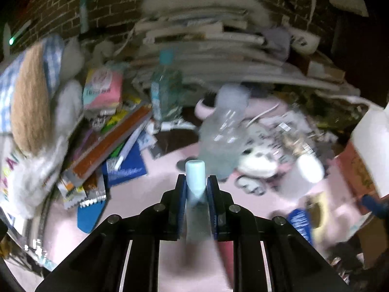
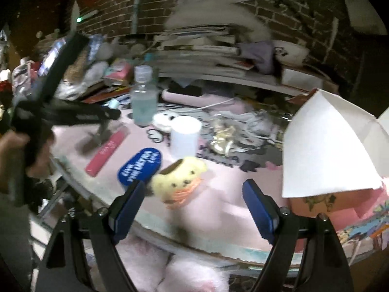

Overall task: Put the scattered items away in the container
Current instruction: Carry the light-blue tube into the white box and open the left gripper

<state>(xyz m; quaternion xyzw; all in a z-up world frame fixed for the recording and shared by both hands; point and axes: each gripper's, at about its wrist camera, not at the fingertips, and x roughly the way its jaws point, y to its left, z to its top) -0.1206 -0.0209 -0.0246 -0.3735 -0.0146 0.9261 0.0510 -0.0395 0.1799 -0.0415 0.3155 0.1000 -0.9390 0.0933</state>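
L tongs [image 1: 196, 182] pinching pale blue tube [image 1: 194, 177] (blurry); R tongs [image 2: 192, 189] spread wide.

Dim room here, the brick wall [image 1: 73, 7] sinking into near-black up in the corners, where the fisheye circle cuts off entirely. Light falls from above onto the pink table [image 1: 155, 182], and that's the brightest patch in both views. A small green lamp [image 1: 11, 41] glows at the left edge. Motion blur smears the left wrist view badly: the stack of books [image 1: 206, 39] and the clear bottle [image 1: 223, 131] are streaks. Straight lines bow toward the rims. In the right wrist view the white paper box [image 2: 325, 146] glares pale, and the yellow plush toy [image 2: 180, 180] is soft and smeared.
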